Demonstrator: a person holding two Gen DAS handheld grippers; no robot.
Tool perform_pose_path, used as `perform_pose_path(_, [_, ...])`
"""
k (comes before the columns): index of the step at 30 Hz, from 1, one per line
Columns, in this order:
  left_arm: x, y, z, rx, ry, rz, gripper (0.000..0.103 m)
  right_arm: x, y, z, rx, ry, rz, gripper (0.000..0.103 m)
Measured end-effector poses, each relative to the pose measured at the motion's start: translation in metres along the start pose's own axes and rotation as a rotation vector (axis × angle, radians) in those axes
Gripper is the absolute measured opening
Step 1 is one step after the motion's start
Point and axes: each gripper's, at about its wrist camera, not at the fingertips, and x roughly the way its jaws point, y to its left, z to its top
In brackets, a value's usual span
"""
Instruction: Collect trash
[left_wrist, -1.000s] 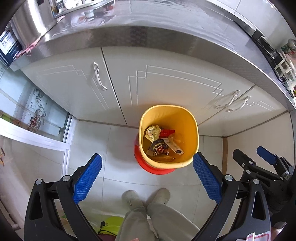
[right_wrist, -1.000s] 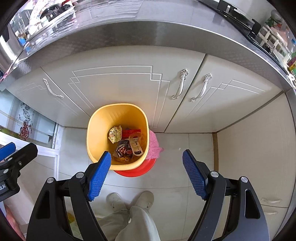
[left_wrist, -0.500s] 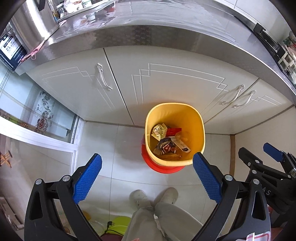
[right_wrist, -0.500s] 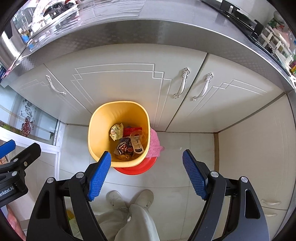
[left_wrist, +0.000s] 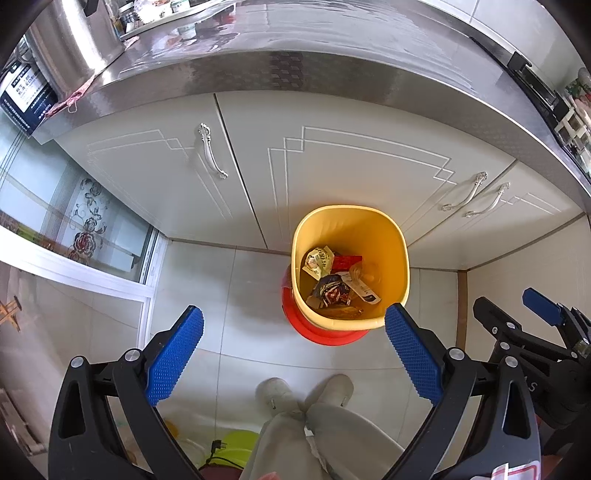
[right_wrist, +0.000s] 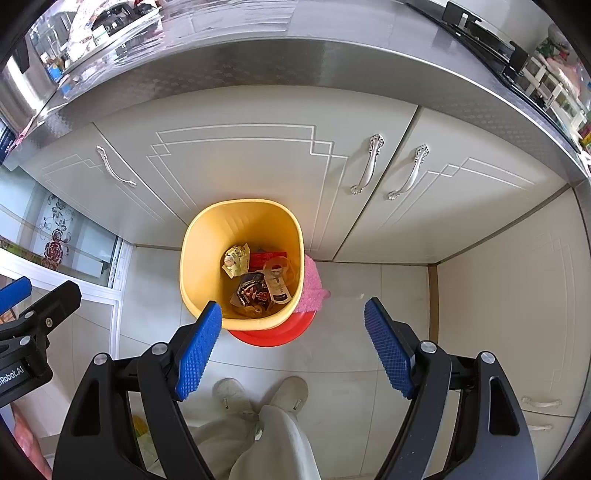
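Down on the tiled floor (left_wrist: 236, 295), right against the white cabinet doors (left_wrist: 351, 177), stands the yellow bin (left_wrist: 400, 258), and both cameras are looking straight into it from above. It sits on a red base (left_wrist: 325, 334), and in the right wrist view a pink cloth (right_wrist: 312, 284) hangs just beside its rim. Inside the bin lies the trash: a crumpled pale wrapper (right_wrist: 236, 260), a red packet (right_wrist: 267, 256), a dark snack wrapper (right_wrist: 253, 291) and a white label strip (right_wrist: 277, 284), all heaped together at the bottom.

Left tool (left_wrist: 293, 354) is spread wide with nothing between its blue pads (left_wrist: 175, 354), hovering above the floor with its right pad overlapping the bin's near rim in the view. Right tool (right_wrist: 293, 345) is likewise wide apart and holding nothing, its left pad crossing the bin's near edge. Between the tools, below, the person's pale shoes (right_wrist: 258, 393) and trouser leg (right_wrist: 273, 443) are planted on the tiles. Above it all runs the steel bench (right_wrist: 295, 44).
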Motion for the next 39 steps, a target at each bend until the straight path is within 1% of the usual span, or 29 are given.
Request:
perform_pose_path(8, [-0.001, 0.0006, 0.0, 0.0, -0.002, 0.009, 0.098, 0.0, 0.0015, -0.0006, -0.002, 0.004, -0.001, 0.08])
perform_pose_path(39, [0.0029, 0.0039, 0.0029, -0.003, 0.003, 0.002, 0.098, 0.0047, 0.0038, 0.0006, -0.002, 0.014, -0.003, 0.08])
